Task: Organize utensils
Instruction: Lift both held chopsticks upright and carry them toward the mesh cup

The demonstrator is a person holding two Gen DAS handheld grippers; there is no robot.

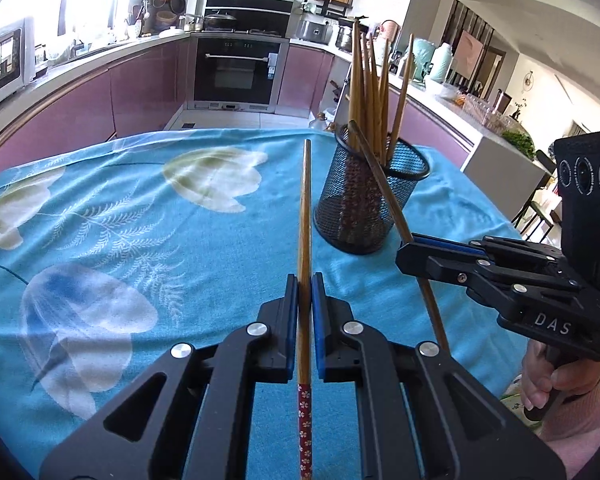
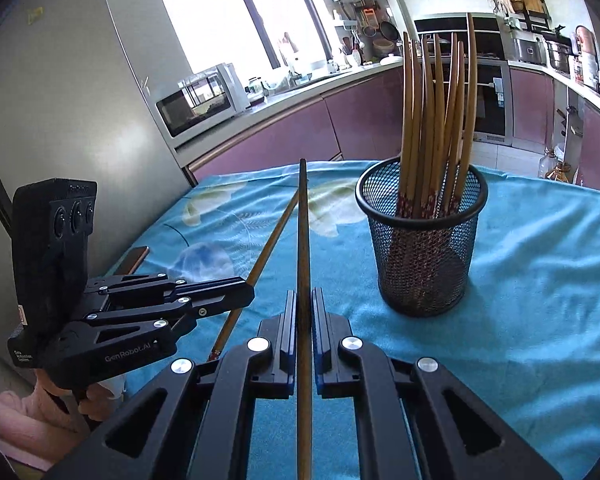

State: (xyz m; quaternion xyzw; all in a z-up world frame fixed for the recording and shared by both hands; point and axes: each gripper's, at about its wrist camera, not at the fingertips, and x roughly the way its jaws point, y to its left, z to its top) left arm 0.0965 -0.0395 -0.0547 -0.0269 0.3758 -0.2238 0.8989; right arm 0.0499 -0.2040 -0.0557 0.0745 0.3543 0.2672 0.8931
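Note:
In the left wrist view, my left gripper (image 1: 305,288) is shut on a wooden chopstick (image 1: 305,208) with a red patterned end, which points away over the blue tablecloth. The black mesh cup (image 1: 364,204) stands just right of it, with several chopsticks (image 1: 370,92) upright inside. At the right, my right gripper (image 1: 408,252) is shut on a second chopstick (image 1: 380,180) that slants in front of the cup. In the right wrist view, the right gripper (image 2: 304,308) grips its chopstick (image 2: 303,232), left of the cup (image 2: 424,256). The left gripper (image 2: 244,292) holds the other chopstick (image 2: 272,236).
A floral blue tablecloth (image 1: 140,220) covers the table. A phone (image 2: 134,258) lies at the table's left edge. A person's hand (image 1: 556,380) holds the right gripper's handle. Pink kitchen cabinets, an oven and a microwave stand beyond the far edge of the table.

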